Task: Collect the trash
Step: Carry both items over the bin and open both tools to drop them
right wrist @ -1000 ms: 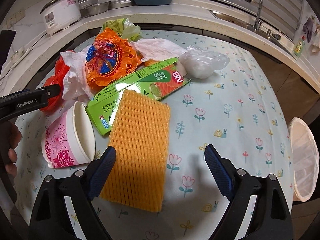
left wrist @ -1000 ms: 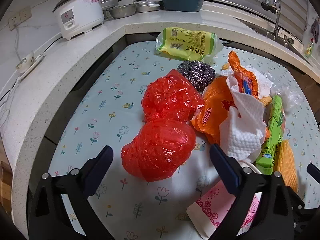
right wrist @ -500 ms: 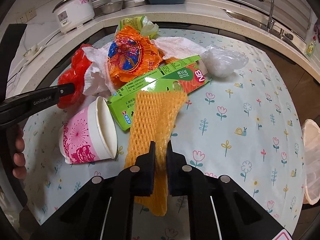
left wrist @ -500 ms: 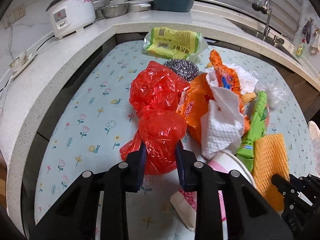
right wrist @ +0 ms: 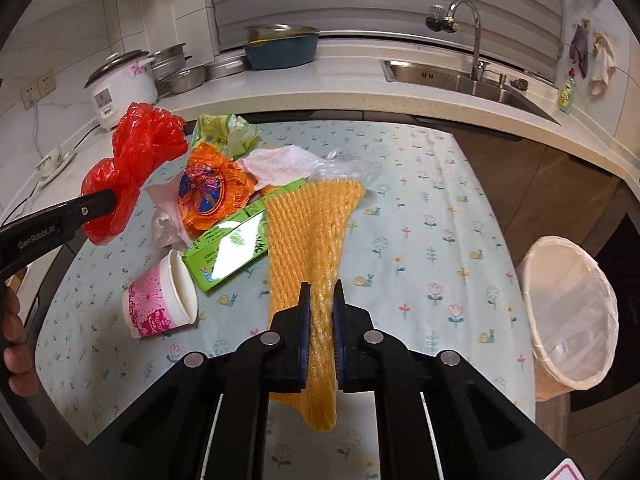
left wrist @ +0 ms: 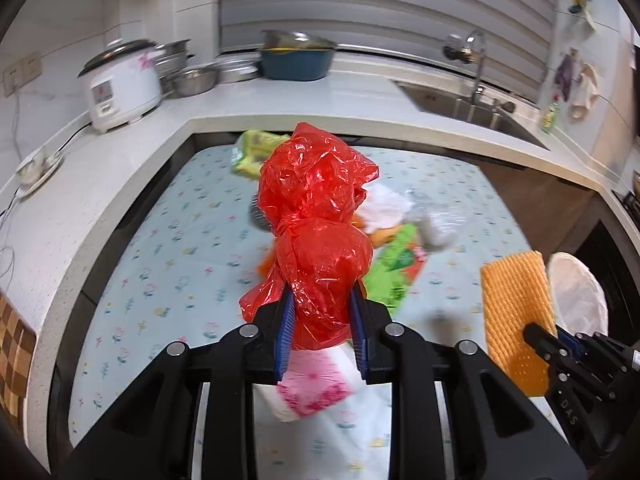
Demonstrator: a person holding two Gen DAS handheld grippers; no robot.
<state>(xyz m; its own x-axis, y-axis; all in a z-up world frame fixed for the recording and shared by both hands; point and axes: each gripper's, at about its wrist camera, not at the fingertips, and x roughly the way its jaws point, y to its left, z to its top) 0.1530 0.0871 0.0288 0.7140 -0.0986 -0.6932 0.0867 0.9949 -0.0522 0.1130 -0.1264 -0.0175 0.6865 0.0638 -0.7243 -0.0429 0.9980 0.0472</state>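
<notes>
My left gripper [left wrist: 320,300] is shut on a crumpled red plastic bag [left wrist: 316,216] and holds it up above the table; the bag also shows in the right wrist view [right wrist: 132,168]. My right gripper [right wrist: 321,294] is shut on a yellow foam net [right wrist: 312,240], lifted off the flowered tablecloth [right wrist: 420,240]; the net also shows in the left wrist view [left wrist: 514,300]. Left on the table are a pink paper cup [right wrist: 160,304], a green box [right wrist: 228,248], an orange wrapper [right wrist: 212,192], white tissue [right wrist: 280,162] and a clear bag [right wrist: 348,164].
A white-lined trash bin [right wrist: 568,312] stands off the table's right edge. A yellow-green packet [right wrist: 224,132] lies at the table's far side. The counter behind holds a rice cooker [right wrist: 120,88], metal bowls, a blue basin [right wrist: 280,48] and a sink with tap [right wrist: 472,40].
Both grippers closed on their items and lifted: the left raised the red bag off the table, the right raised the yellow foam net. Both views now tilt up toward the counter.
</notes>
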